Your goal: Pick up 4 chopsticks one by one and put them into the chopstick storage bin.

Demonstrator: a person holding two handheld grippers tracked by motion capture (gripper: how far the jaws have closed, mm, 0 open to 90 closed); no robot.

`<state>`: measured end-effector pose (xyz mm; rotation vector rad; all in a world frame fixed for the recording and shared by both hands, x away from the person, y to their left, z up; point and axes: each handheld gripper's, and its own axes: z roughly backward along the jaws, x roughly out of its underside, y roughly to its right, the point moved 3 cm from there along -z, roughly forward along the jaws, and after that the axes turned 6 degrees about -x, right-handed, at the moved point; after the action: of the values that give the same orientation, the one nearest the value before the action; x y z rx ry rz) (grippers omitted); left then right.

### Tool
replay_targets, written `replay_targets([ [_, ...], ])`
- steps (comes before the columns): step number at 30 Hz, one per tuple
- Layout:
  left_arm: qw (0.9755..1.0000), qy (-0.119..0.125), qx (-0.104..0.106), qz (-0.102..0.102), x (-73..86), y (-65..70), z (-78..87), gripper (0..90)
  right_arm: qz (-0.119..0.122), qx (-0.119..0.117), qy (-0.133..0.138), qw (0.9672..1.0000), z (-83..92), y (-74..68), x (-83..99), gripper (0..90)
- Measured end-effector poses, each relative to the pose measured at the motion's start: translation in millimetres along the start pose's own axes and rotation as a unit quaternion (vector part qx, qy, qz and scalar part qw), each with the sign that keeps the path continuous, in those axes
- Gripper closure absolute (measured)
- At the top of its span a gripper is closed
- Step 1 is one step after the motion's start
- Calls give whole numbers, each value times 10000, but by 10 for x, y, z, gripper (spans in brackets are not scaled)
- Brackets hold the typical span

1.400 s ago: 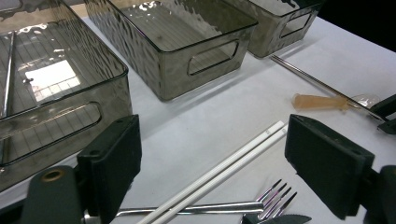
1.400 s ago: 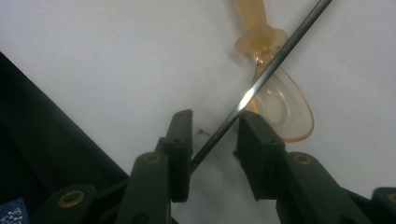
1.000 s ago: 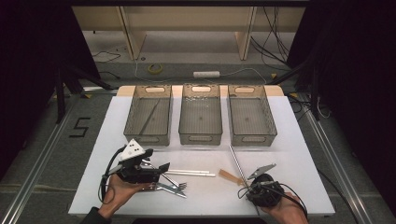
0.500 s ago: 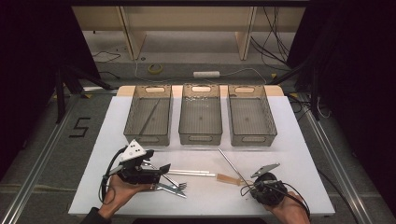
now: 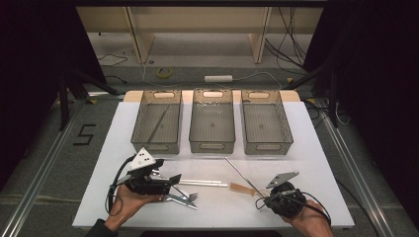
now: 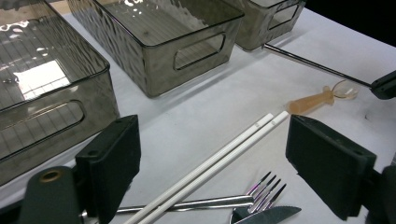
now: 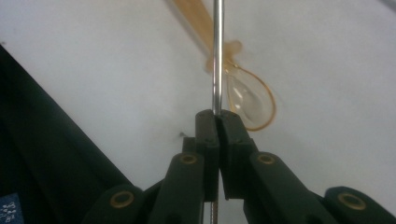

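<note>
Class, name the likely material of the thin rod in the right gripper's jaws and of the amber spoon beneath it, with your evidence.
Thin rod: probably polished metal, silvery with a bright glint.
Amber spoon: likely translucent plastic; the white table shows through its bowl.

A white rectangular counter [image 5: 316, 148] stands on a grey floor [image 5: 44, 148] marked with a black number five [image 5: 85, 134]. Beyond it stand pale wooden furniture legs [image 5: 134, 30], with a white power strip [image 5: 218, 78], a roll of yellow tape [image 5: 164, 72] and black cables [image 5: 289, 29]. Black curtains [image 5: 34, 49] darken both sides.
</note>
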<state>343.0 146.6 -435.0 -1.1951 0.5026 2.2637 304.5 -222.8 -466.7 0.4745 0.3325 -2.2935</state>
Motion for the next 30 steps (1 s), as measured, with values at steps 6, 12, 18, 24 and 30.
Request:
replay_targets([
  [6, 9999, -27, 112, -107, -32, 60, -34, 163, 432, -98, 50, 9990, 22, -90, -143, 878],
  [12, 9987, -165, 274, -407, -70, 159, -99, 160, 933, -212, -55, 9954, -32, -217, -283, 878],
  [18, 9960, -350, 361, -742, -99, 250, -188, 161, 1292, -321, -100, 9910, -85, -310, -427, 878],
  [24, 9910, -508, 553, -1107, -151, 384, -285, 163, 1652, -404, -256, 9851, -152, -398, -523, 878],
  [30, 9826, -800, 701, -1524, -146, 495, -369, 167, 2055, -484, -332, 9769, -163, -458, -589, 878],
])
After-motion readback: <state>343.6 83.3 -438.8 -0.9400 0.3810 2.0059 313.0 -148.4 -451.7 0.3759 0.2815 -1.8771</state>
